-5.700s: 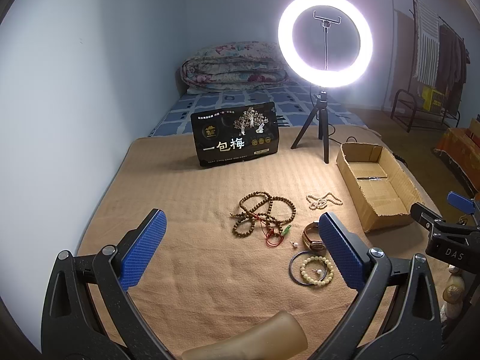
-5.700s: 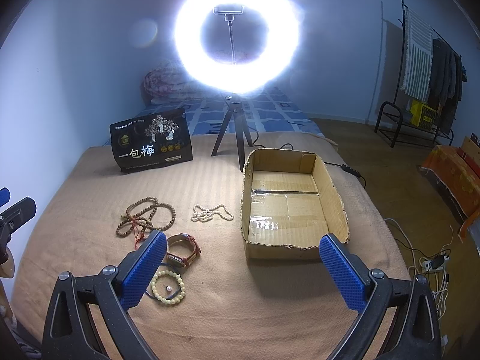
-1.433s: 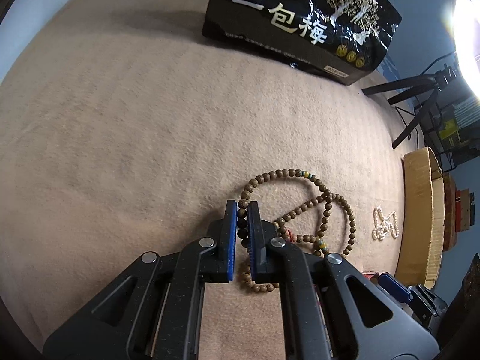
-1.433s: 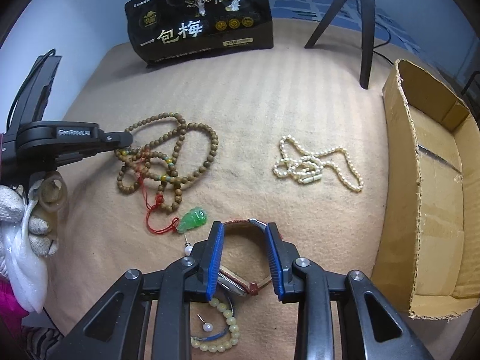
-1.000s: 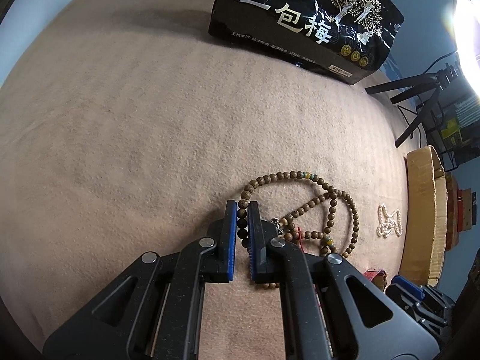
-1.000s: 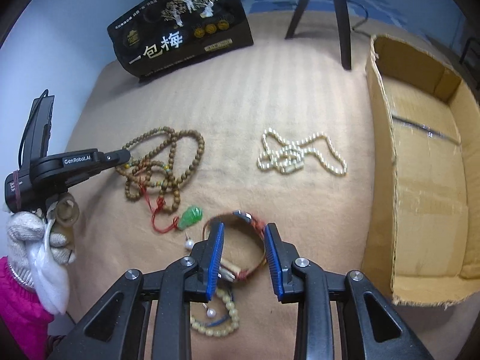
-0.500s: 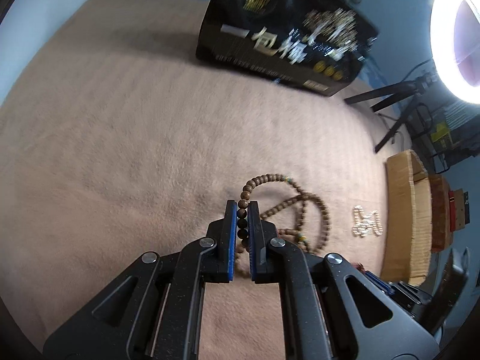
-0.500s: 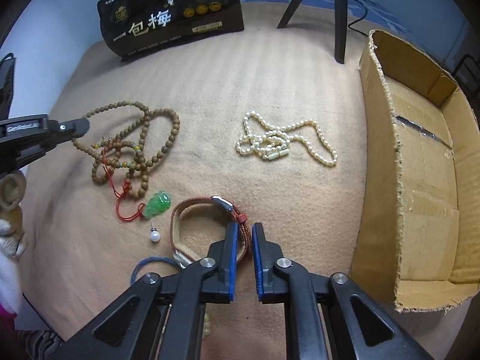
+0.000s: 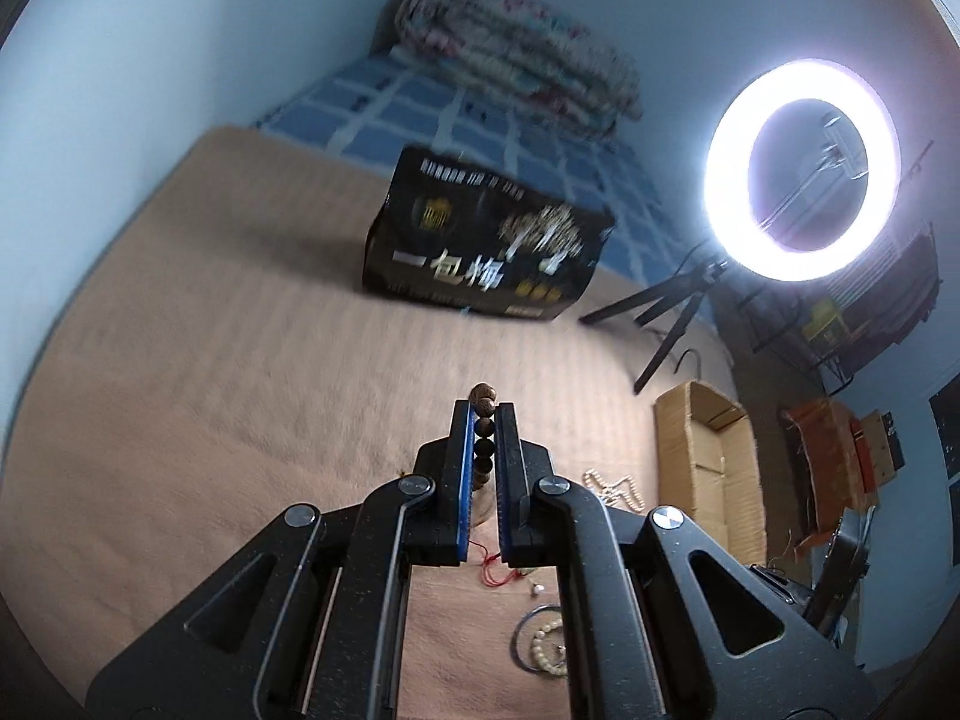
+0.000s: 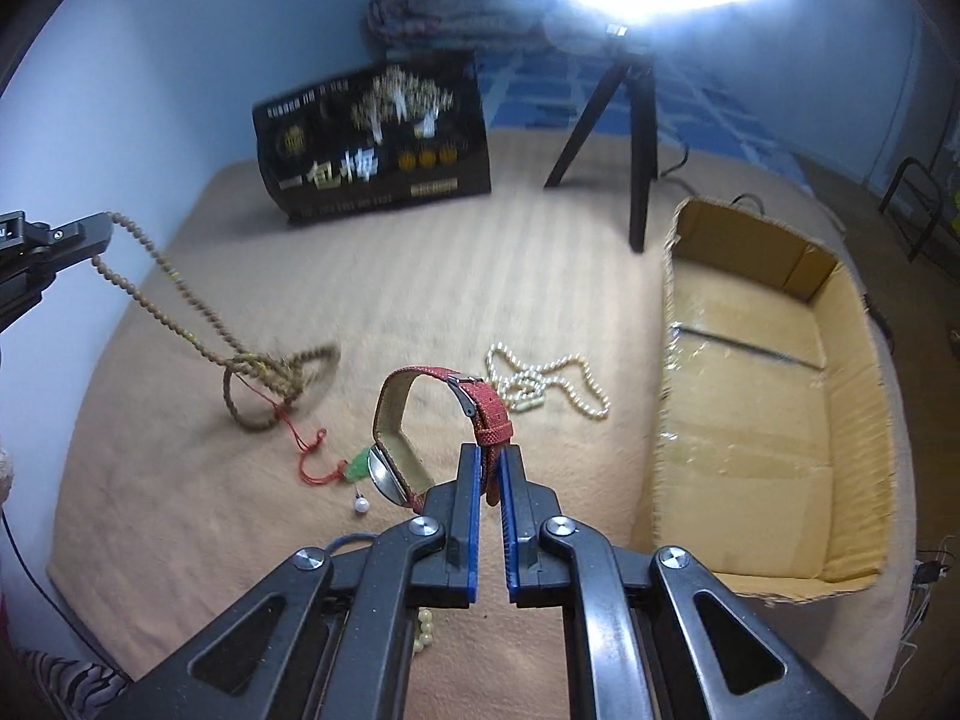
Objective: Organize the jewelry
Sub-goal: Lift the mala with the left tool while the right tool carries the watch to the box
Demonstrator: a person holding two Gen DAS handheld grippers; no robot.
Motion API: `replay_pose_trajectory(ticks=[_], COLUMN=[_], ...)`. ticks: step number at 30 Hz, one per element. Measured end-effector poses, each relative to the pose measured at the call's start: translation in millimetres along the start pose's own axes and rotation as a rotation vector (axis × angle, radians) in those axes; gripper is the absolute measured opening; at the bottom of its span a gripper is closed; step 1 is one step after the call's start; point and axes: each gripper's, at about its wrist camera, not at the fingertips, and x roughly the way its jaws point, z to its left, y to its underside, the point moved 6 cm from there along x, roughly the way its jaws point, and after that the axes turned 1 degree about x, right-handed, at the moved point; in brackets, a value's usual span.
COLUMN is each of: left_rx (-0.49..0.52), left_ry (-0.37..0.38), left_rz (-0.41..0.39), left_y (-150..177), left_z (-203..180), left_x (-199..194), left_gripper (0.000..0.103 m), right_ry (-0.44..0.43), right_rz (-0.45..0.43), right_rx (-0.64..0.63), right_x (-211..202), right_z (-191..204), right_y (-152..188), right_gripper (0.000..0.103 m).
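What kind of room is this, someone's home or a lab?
Most likely a bedroom at home, set up for filming. A folded quilt lies on a blue checked sheet, clothes hang on a rack at the side, and a ring light on a tripod stands on the tan blanket.

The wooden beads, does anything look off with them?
Yes. The left gripper holds one end of the wooden beads up, but the lower loops look knotted together with a red cord and still drag on the blanket.

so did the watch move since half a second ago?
Yes. The watch, clamped by the right gripper, is lifted off the blanket and sits closer to the pearls.
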Motion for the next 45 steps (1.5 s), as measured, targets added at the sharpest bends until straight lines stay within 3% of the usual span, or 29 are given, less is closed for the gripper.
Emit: replay_pose_trajectory(ticks=[11, 23, 33, 45], left_rx=[0.106, 0.254, 0.342, 0.393], left_ry=[0.042, 0.119, 0.242, 0.32], left_rz=[-0.099, -0.179, -0.153, -0.036], left_y=[-36.2, -73.7, -62.6, -30.2], left_z=[-62.2, -175.7, -277.8, -368.9], left_x=[-69.7, -114.4, -93.3, -11.8], left_gripper=[0.004, 0.004, 0.004, 0.004], right_ry=[0.008, 0.042, 0.092, 0.123], right_rz=[-0.12, -0.198, -0.205, -0.131], right_rx=[0.045, 0.133, 0.209, 0.286], right_x=[-55.3, -95.2, -112.4, -91.5], right_z=[-28.5, -82.8, -143.9, -197.2], right_y=[-13.6, -19.1, -4.5, 19.8], right_gripper=[0.004, 0.004, 0.004, 0.004])
